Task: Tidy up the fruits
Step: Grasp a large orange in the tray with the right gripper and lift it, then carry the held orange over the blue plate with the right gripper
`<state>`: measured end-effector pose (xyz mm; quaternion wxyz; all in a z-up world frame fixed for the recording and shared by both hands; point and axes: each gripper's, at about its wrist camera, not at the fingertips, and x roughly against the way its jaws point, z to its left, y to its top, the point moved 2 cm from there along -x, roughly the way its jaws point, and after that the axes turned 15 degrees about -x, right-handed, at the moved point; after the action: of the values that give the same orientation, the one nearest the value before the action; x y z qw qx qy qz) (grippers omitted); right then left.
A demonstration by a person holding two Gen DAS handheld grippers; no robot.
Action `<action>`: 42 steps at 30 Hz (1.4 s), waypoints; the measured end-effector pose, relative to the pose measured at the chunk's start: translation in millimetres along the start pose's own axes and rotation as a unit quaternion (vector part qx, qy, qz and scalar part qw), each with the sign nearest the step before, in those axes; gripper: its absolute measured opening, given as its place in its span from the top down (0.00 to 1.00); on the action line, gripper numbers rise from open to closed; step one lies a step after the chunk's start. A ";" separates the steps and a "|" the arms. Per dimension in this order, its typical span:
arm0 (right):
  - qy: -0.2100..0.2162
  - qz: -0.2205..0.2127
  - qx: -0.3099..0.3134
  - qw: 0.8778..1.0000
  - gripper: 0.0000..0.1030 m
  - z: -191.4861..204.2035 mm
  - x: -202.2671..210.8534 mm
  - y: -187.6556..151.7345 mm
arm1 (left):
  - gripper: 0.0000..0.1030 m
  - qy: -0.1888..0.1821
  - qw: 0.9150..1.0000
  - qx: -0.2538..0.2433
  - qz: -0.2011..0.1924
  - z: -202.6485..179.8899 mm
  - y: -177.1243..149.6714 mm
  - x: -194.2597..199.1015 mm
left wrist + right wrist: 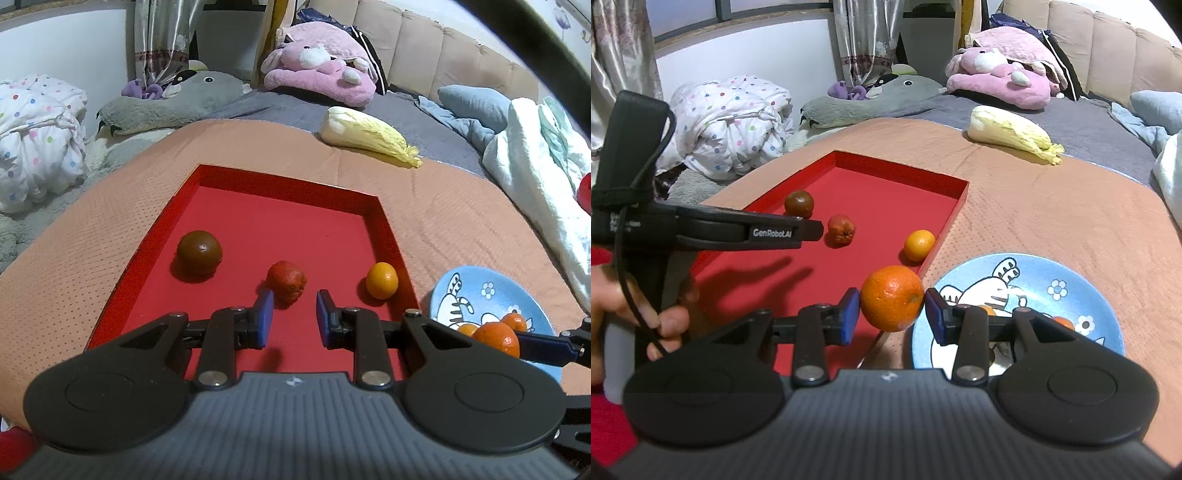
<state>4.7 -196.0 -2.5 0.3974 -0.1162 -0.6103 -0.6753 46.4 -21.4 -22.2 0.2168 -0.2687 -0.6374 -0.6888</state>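
A red tray [288, 177] [905, 168] lies on the orange mat. It holds a dark brown fruit [199, 252] [799, 202], a red fruit [287, 281] [841, 230] and a small orange [382, 280] [919, 245]. My left gripper [294, 308] is open and empty just in front of the red fruit. My right gripper [892, 304] is shut on a large orange [892, 297] [496, 338], held above the tray's right edge beside the blue plate [1071, 273] [491, 284]. Two small oranges [514, 321] lie on the plate.
A napa cabbage [365, 136] [1012, 133] lies at the mat's far edge. Plush toys [317, 62], a dotted quilt [37, 136] and bedding [535, 155] surround the mat. The left gripper's body [713, 232] reaches over the tray's left side.
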 end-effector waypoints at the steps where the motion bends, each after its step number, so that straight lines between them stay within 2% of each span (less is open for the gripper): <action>1: -0.001 0.000 0.000 1.000 0.59 0.3 0.6 -0.2 | 0.71 0.000 1.000 0.000 -0.001 -1.3 0.5 -0.1; 9: -0.009 -0.004 -0.005 1.000 0.59 -7.0 7.4 -1.2 | 0.71 -0.007 1.000 -0.007 -0.006 -10.5 3.5 0.6; 25: -0.037 -0.008 -0.026 0.999 0.59 -39.6 23.3 -9.3 | 0.71 -0.045 0.998 -0.042 -0.016 -48.8 12.6 -8.6; 34: -0.053 0.000 -0.041 0.998 0.59 -58.7 25.4 -21.4 | 0.71 -0.088 0.993 -0.072 -0.024 -71.6 14.0 -10.5; 42: -0.064 0.003 -0.054 0.996 0.59 -76.5 30.9 -28.9 | 0.71 -0.134 0.985 -0.107 -0.020 -95.6 10.8 -15.8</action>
<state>-10.1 -280.1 -21.2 0.3527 -0.1826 -0.5967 -0.6973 56.4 -118.1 -28.3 0.0858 -0.3674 -0.5885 -0.7150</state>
